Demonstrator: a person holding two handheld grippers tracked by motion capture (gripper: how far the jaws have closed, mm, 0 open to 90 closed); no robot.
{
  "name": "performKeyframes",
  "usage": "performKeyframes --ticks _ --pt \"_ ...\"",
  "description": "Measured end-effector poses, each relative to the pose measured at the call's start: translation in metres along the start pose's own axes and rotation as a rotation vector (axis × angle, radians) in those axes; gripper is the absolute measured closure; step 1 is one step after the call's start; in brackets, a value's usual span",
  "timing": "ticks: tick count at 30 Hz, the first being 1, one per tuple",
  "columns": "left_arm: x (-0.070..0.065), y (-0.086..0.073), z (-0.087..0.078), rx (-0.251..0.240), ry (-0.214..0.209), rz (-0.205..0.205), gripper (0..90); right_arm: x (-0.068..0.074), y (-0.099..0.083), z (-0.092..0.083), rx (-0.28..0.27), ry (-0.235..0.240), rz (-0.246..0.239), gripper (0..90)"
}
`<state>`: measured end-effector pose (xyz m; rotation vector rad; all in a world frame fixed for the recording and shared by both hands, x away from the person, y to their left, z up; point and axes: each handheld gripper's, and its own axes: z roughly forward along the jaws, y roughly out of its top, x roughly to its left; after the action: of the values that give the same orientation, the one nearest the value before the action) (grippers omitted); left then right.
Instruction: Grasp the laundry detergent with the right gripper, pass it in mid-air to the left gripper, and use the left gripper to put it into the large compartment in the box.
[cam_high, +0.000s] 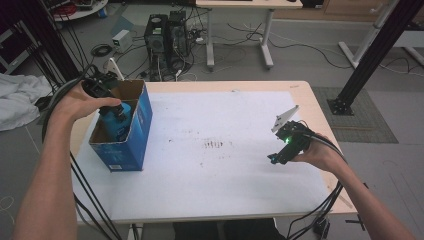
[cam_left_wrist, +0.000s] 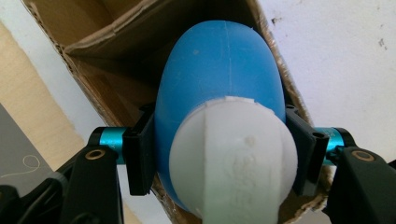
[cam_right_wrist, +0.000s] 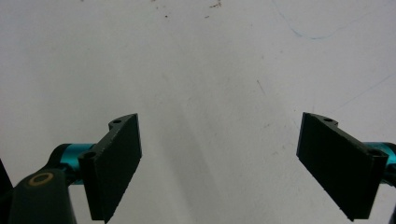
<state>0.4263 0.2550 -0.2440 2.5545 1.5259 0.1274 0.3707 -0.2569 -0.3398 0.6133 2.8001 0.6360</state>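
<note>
Left gripper (cam_left_wrist: 219, 154) clamped on a blue bottle (cam_left_wrist: 219, 88), one black pad on each side just below the white cap (cam_left_wrist: 233, 158). Bottle already partly inside the blue cardboard box (cam_high: 135, 127), at the left end of the table (cam_high: 300, 95). Long axis of the bottle pointing away from the gripper, base first into the box, cap toward the hand. Right gripper (cam_right_wrist: 219, 163) spread wide and holding nothing, well apart from the box, above the white sheet (cam_right_wrist: 210, 60); left hand (cam_high: 82, 102) clearly nearer. Some raised marks on the cap and white print low on the box, too blurred to read.
</note>
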Motion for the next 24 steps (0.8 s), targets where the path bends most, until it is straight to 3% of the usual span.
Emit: performKeyframes --ticks 3,18,24 --pt "0.001 -0.002 0.003 -0.004 -0.002 -0.001 38.1 0.001 0.0 0.001 0.004 0.002 0.001 13.2" --pt "0.002 -0.008 0.022 0.02 -0.006 0.071 38.1 0.002 -0.002 0.005 0.014 0.001 -0.004 13.2" --pt "0.001 -0.008 0.026 0.029 -0.006 0.078 38.1 0.004 -0.001 0.007 0.019 0.005 -0.006 13.2"
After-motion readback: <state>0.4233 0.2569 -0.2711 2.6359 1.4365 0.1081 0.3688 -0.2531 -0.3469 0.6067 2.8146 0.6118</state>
